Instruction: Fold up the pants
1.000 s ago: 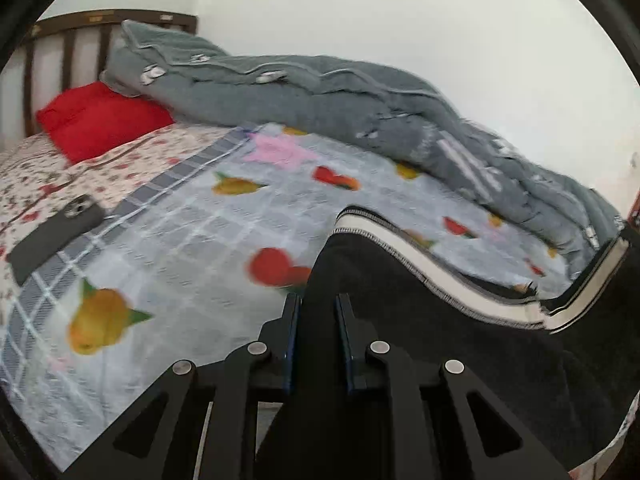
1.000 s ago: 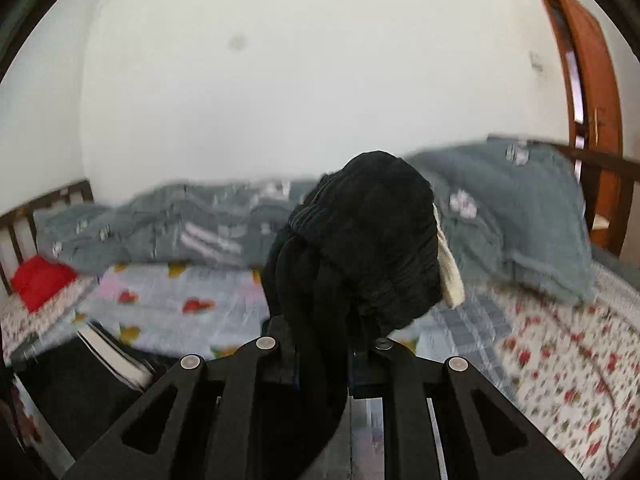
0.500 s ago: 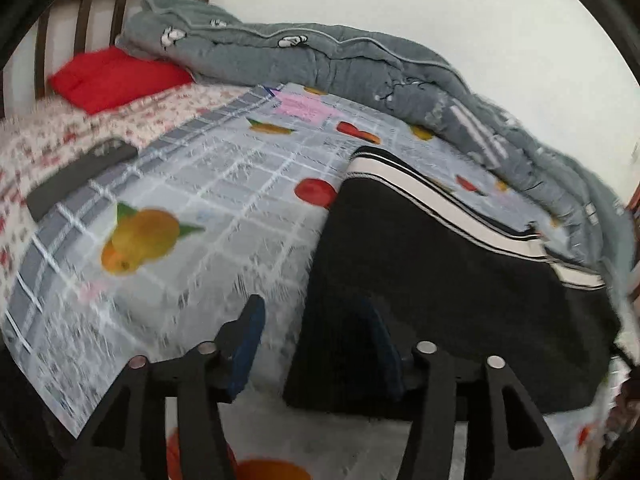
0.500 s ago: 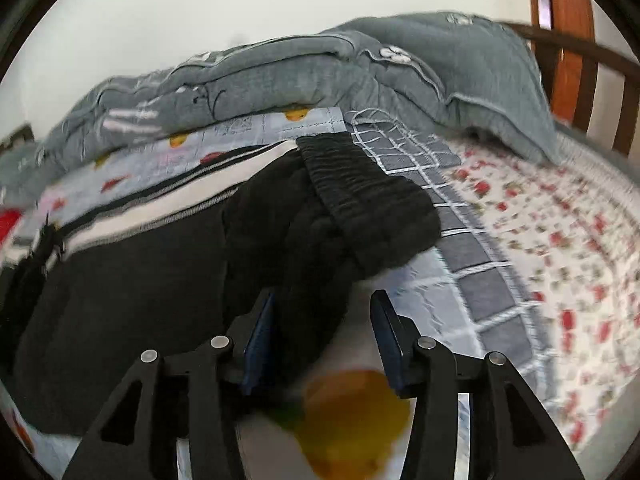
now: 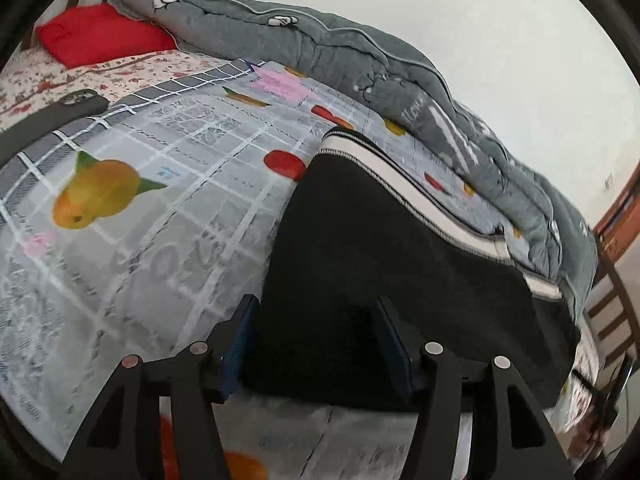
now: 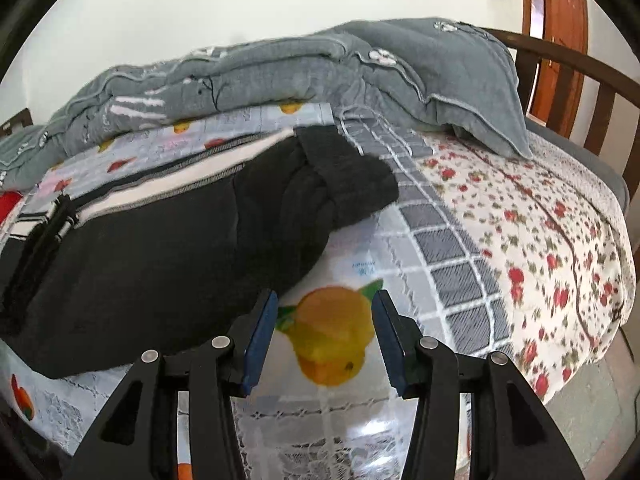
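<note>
While the black fleece pants with a white side stripe [image 5: 380, 248] lie flat on the grey checked fruit-print bedspread [image 5: 152, 216], the left gripper [image 5: 316, 336] and right gripper [image 6: 324, 332] stand with jaws parted, having just opened, apparently clear of the cloth.

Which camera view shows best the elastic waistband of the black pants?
The right wrist view: the ribbed waistband lies there bunched and in full sight on the blanket. The left wrist view shows the pants mostly as a flat black panel with a white stripe; the waistband cannot be made out there.
</note>
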